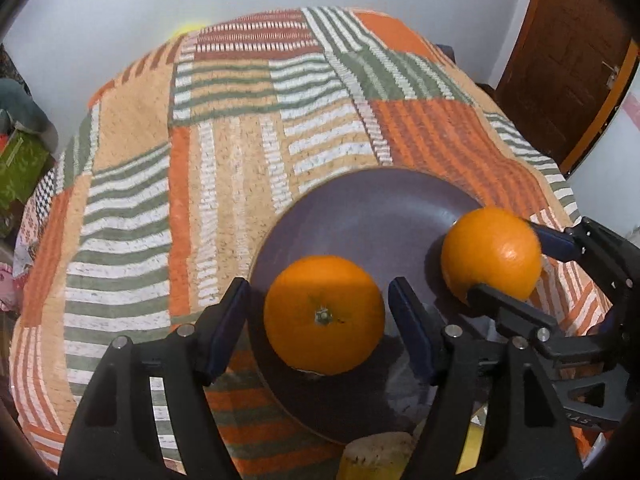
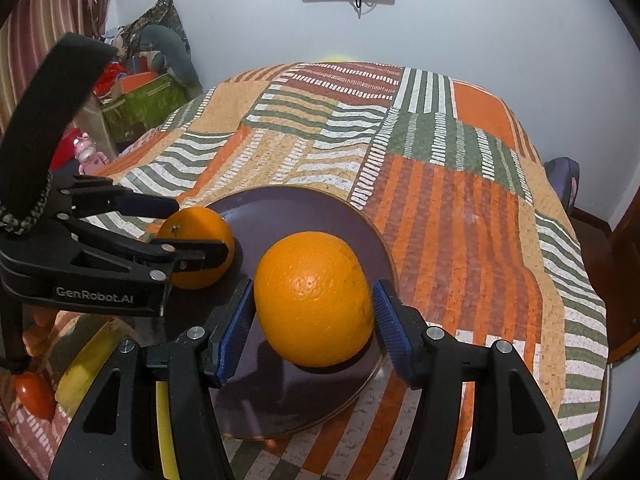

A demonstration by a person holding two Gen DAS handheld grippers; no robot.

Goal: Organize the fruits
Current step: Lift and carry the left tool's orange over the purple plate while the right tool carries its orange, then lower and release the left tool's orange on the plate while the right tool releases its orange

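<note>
Oranges sit on the dark purple plate [image 1: 360, 216], which lies on the worktop's patchwork tablecloth [image 1: 224, 152]. The stem-up orange [image 1: 324, 320] lies between the fingers of the left hand-held gripper [image 1: 318, 328]; its pads stand a little off the peel on both sides, so it is spread and not gripping. The second orange [image 2: 314, 300] is between the blue pads of the right hand-held gripper [image 2: 314, 320]; the pads lie just beside or against the skin, and I cannot tell whether they clamp it. A yellow fruit [image 2: 86, 364] and a red one [image 2: 34, 394] lie beside the plate's near edge.
</note>
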